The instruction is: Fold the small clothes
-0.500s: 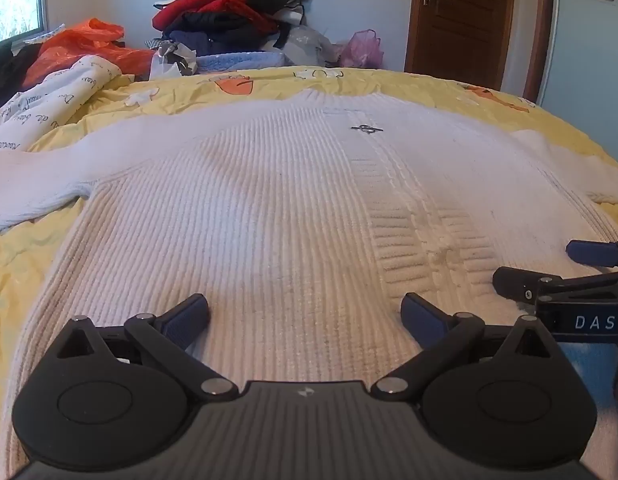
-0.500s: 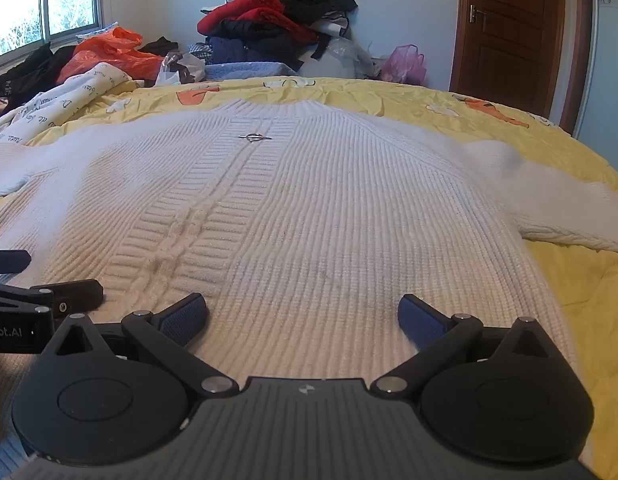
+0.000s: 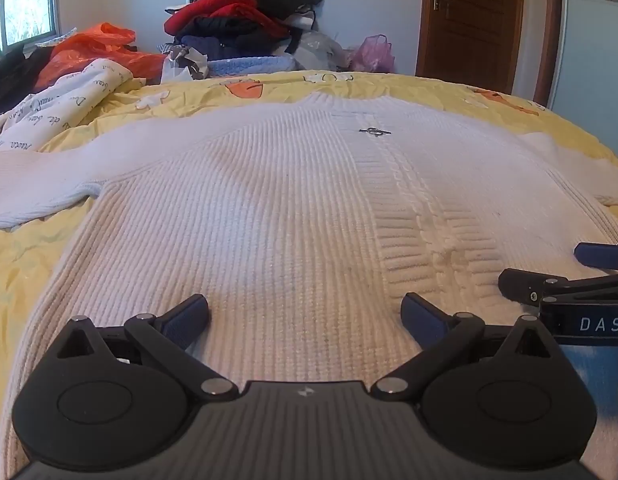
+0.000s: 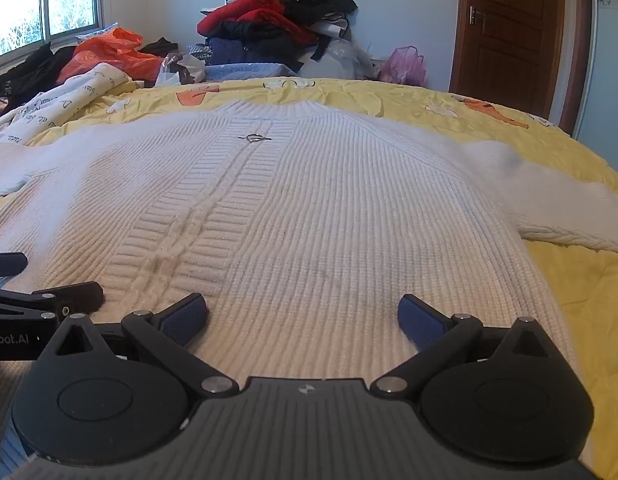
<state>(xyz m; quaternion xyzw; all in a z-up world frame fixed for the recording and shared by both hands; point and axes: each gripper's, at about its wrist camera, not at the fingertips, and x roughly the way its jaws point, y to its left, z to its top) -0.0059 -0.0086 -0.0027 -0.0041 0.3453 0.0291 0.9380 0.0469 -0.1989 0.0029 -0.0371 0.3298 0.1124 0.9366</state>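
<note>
Sweater (image 3: 269, 220) flat on bedspread (image 3: 25, 264); clothes pile (image 4: 269, 20) beyond.

A yellow bed (image 3: 37, 264) carries a spread white sweater (image 3: 269, 220).

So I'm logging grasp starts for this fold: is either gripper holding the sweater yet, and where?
Nothing is held. The left gripper and right gripper are both open over the white sweater's bottom hem.
</note>
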